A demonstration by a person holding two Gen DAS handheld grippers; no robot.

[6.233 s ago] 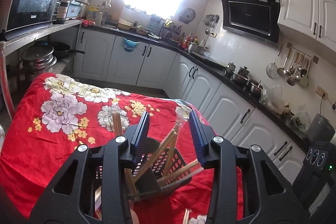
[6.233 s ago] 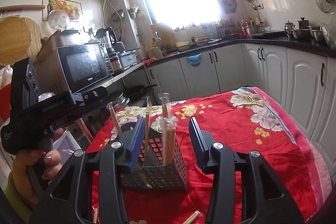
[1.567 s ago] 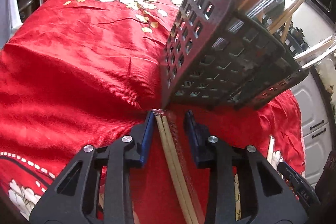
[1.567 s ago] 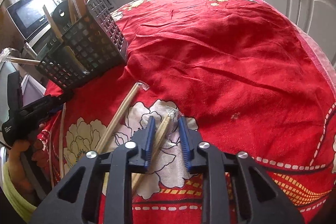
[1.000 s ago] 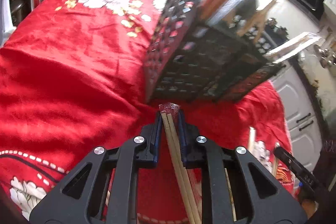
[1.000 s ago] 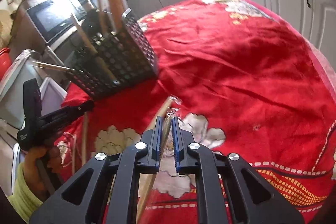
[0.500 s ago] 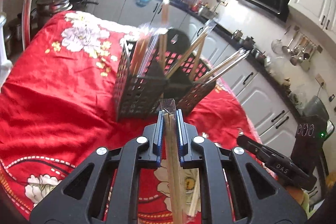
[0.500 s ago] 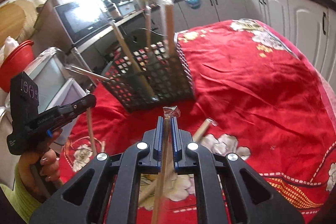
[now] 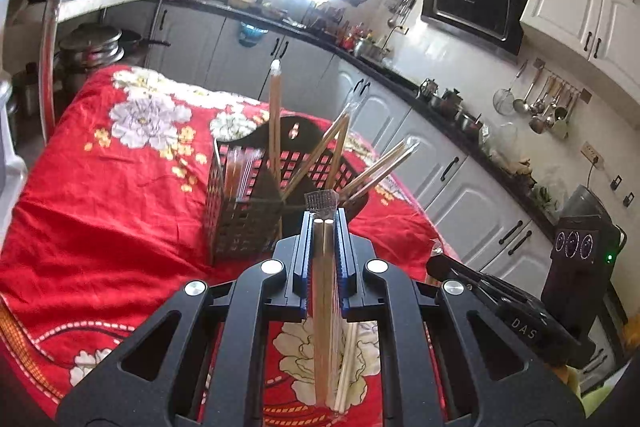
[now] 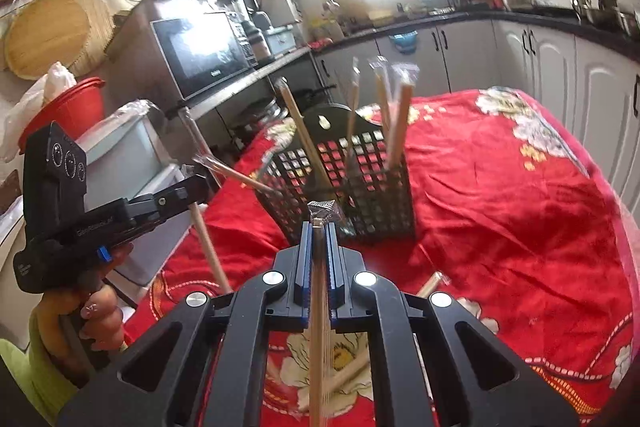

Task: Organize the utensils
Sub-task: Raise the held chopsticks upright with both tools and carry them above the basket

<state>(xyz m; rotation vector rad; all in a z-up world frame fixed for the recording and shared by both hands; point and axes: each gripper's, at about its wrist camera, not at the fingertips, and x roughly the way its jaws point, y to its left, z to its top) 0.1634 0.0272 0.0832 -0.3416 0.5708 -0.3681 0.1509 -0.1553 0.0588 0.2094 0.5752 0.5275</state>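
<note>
**Both grippers loaded, basket ahead**

Left gripper [image 9: 324,223] and right gripper [image 10: 319,227] are each clamped on a wrapped chopstick pair [image 9: 325,307] [image 10: 319,327]. Several pairs already stand in the black mesh basket [image 9: 248,219] at frame centre, just beyond the fingertips. More chopsticks [image 10: 352,367] lie on the red floral cloth [image 9: 100,195] at lower frame, not yet sorted.

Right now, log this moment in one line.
left gripper: shut on wrapped chopsticks | right gripper: shut on wrapped chopsticks | black basket: ahead
</note>
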